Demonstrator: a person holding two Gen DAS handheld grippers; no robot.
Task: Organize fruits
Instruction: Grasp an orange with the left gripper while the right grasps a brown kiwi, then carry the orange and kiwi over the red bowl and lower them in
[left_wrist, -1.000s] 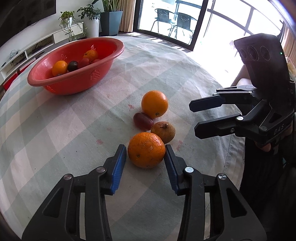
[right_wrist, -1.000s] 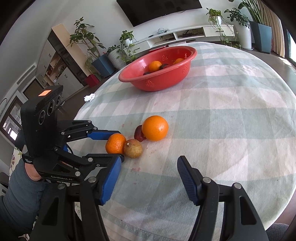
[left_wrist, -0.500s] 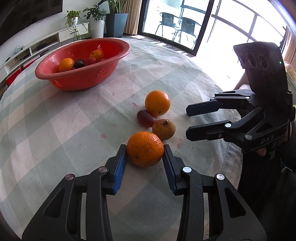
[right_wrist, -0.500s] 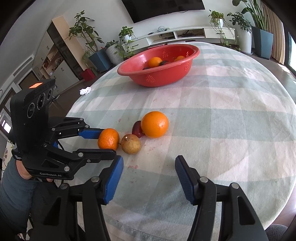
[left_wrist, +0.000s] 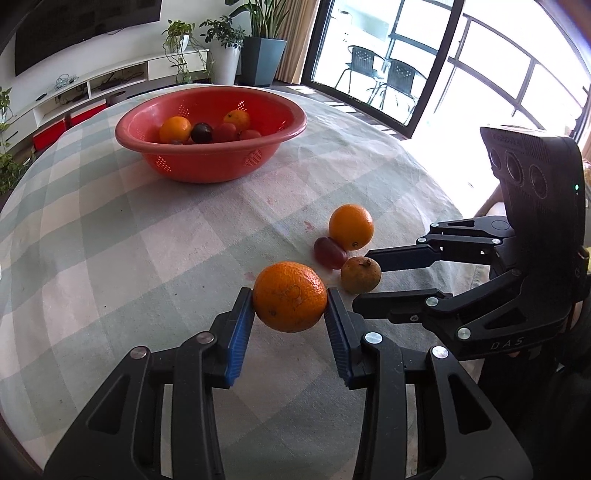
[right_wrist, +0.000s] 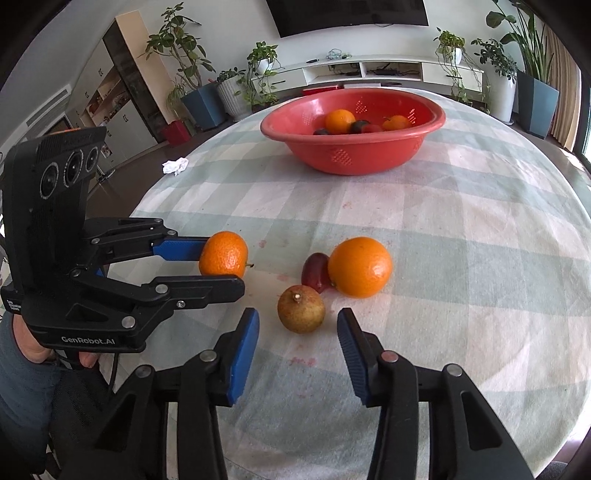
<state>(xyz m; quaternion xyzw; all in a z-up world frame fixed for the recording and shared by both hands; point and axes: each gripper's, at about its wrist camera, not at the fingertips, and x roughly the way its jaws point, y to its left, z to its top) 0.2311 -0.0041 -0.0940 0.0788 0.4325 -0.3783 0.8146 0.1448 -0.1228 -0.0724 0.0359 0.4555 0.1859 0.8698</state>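
Change since earlier: left tongs have pinched the near orange, which now looks clear of the cloth; right tongs have just been narrowing, come forward to bracket the brown fruit.
Left tongs: narrow, both blue pads pressed on the near orange's sides.
Right tongs: part open, pads either side of the brown fruit, not touching it.
Loose fruit: brown fruit, dark red fruit and far orange clustered just beside one another on the checked tablecloth.
Red bowl: well apart, at the far side of the table, holding oranges and dark fruit.
Progress: judged partway; several fruits binned, one gripped, three left on the cloth.
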